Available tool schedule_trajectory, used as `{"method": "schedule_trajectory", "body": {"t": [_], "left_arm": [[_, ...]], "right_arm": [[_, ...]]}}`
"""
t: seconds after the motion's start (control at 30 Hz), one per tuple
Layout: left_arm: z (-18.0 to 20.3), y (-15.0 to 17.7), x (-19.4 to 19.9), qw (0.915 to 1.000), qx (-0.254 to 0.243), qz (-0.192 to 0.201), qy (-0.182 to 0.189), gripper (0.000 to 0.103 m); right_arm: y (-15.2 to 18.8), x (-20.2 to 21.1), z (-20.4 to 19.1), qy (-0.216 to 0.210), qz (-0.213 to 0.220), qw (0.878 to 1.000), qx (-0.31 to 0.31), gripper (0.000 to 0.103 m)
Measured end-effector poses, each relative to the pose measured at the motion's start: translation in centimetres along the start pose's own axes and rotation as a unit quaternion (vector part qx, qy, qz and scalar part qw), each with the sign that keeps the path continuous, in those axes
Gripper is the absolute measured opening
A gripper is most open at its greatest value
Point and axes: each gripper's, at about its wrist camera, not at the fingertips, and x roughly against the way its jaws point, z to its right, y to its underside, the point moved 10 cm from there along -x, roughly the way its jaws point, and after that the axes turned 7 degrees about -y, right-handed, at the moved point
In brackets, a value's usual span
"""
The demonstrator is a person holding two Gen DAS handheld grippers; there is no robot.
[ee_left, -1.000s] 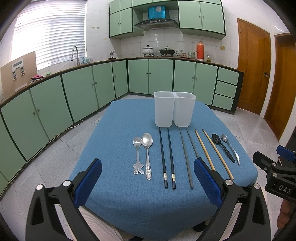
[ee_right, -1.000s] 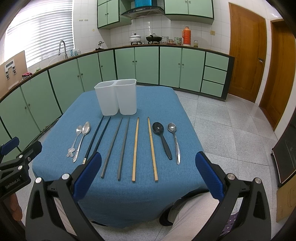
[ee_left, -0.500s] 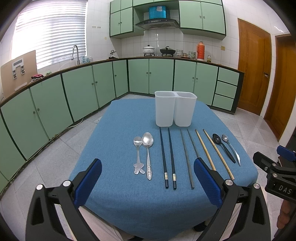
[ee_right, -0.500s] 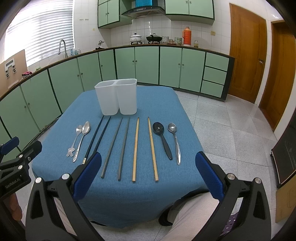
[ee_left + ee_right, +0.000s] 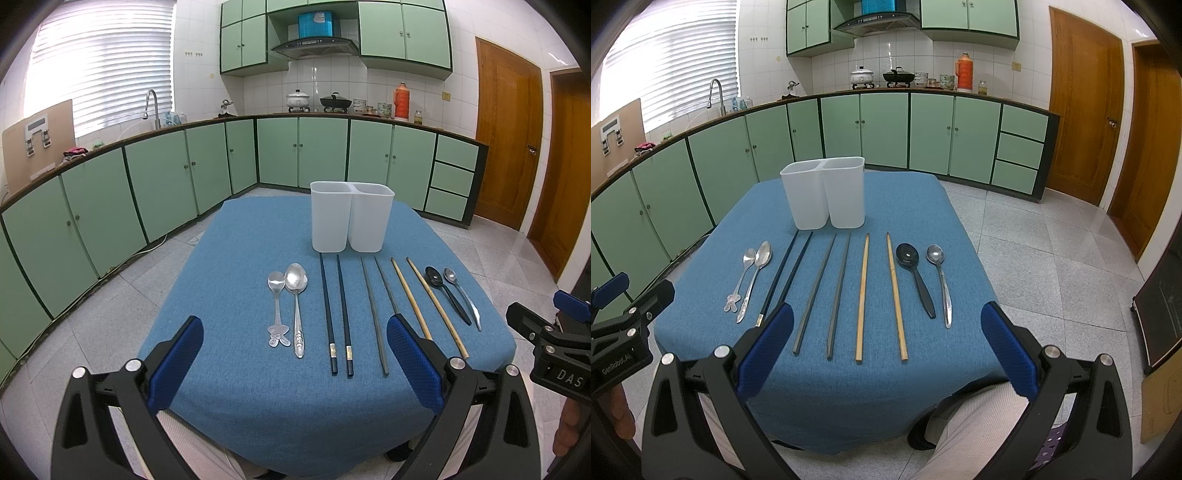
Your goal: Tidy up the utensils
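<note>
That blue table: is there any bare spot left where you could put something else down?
Yes. The blue table is bare on both sides of the white holder and behind it, and along the near edge below the utensil handles. The middle band is crowded, from the small spoon across the chopsticks to the steel spoon.

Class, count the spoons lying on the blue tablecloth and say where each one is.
4. A small silver spoon with a figure-shaped handle and a larger silver spoon lie at the row's left end; a black spoon and a slim silver spoon lie at its right end. None seems hidden.
</note>
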Motion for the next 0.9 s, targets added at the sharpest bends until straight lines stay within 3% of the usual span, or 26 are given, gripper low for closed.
{"method": "schedule_trajectory", "body": {"t": [0.6, 0.73, 0.9], "left_arm": [[-0.1, 0.0, 0.0, 1.0, 0.0, -0.001, 0.001, 0.097], [-1.0, 0.3, -0.8, 0.9999, 0.01, -0.007, 0.0, 0.097], [-3.3, 0.4, -4.1, 0.9991, 0.021, -0.025, -0.028, 0.097]], "right_arm": [[0.1, -0.1, 0.2, 0.001, 0.0, 1.0, 0.0, 0.098], [0.0, -0.6, 0.5, 0.008, 0.0, 1.0, -0.001, 0.098], [-0.3, -2.4, 2.4, 0.031, -0.002, 0.999, -0.011, 0.098]]}}
